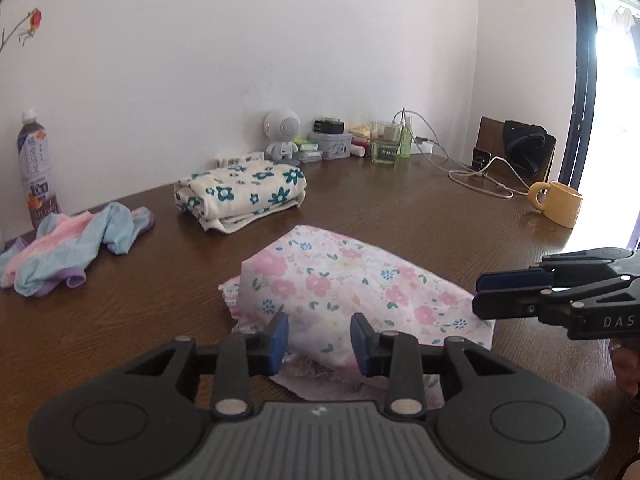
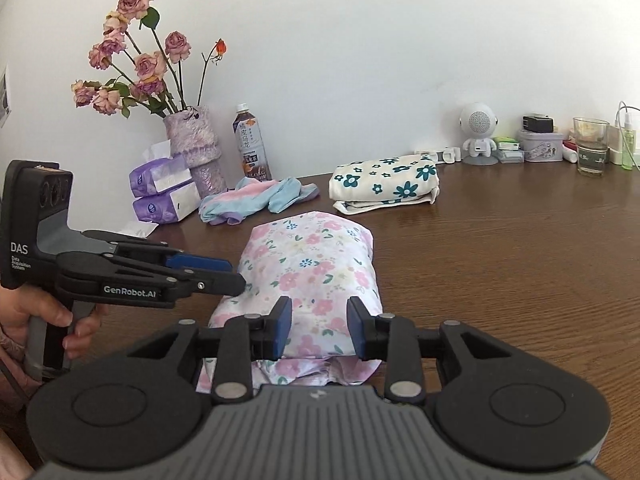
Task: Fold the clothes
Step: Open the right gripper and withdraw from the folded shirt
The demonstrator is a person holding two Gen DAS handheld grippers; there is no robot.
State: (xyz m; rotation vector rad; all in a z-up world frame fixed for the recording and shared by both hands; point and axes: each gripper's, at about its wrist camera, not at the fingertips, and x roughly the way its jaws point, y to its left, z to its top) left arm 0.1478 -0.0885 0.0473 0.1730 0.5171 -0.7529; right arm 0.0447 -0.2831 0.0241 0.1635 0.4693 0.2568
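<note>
A pink floral garment [image 1: 340,292] lies folded into a puffy bundle on the brown table; it also shows in the right wrist view [image 2: 312,276]. My left gripper [image 1: 319,338] is open, its blue pads on either side of the bundle's near edge. My right gripper [image 2: 316,328] is open too, straddling the bundle's near end. Each gripper shows from the side in the other view, at the garment's edge, the right one [image 1: 486,294] and the left one [image 2: 236,276]. A folded cream garment with teal flowers [image 1: 244,192] lies behind. A crumpled pastel garment [image 1: 76,244] lies at the left.
A yellow mug [image 1: 558,203], cables [image 1: 476,176], a glass [image 1: 386,144], a small robot speaker [image 1: 282,132] and boxes stand along the wall. A tea bottle [image 2: 252,144], a vase of roses [image 2: 196,148] and tissue packs [image 2: 164,192] stand at the left.
</note>
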